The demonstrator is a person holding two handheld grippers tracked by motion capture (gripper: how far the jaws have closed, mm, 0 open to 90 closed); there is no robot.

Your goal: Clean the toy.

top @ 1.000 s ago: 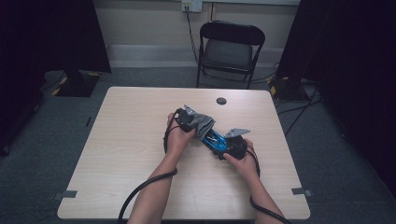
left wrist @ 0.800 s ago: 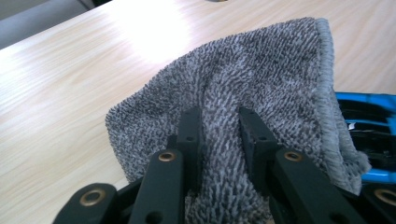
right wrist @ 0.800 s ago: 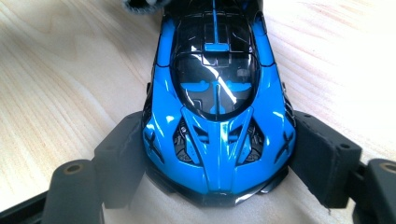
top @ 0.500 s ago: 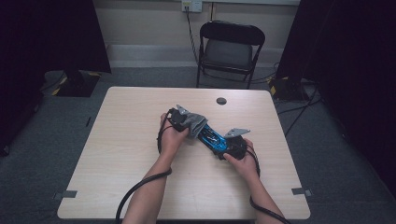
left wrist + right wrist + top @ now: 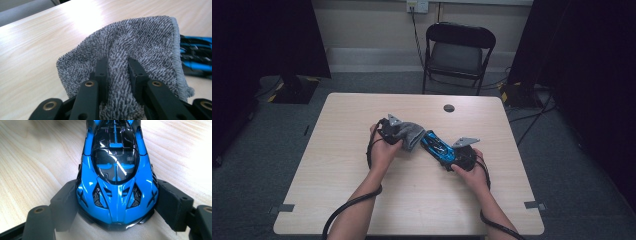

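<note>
A blue and black toy car (image 5: 435, 145) (image 5: 116, 170) lies on the wooden table (image 5: 362, 200), and my right gripper (image 5: 448, 156) (image 5: 116, 202) is shut on its sides, one pad (image 5: 65, 202) against each flank. My left gripper (image 5: 398, 131) (image 5: 117, 65) is shut on a fold of a grey terry cloth (image 5: 411, 135) (image 5: 140, 37). The cloth hangs just left of the car's far end; whether it touches the car I cannot tell. In the left gripper view the car (image 5: 195, 57) peeks out behind the cloth's hemmed edge.
A small black disc (image 5: 449, 108) sits near the table's far edge. A black folding chair (image 5: 459, 50) stands behind the table. Cables trail from both grippers over the near edge.
My left gripper has slid to the left with the grey cloth, drawing it away from the car. The right gripper and the car have stayed put.
</note>
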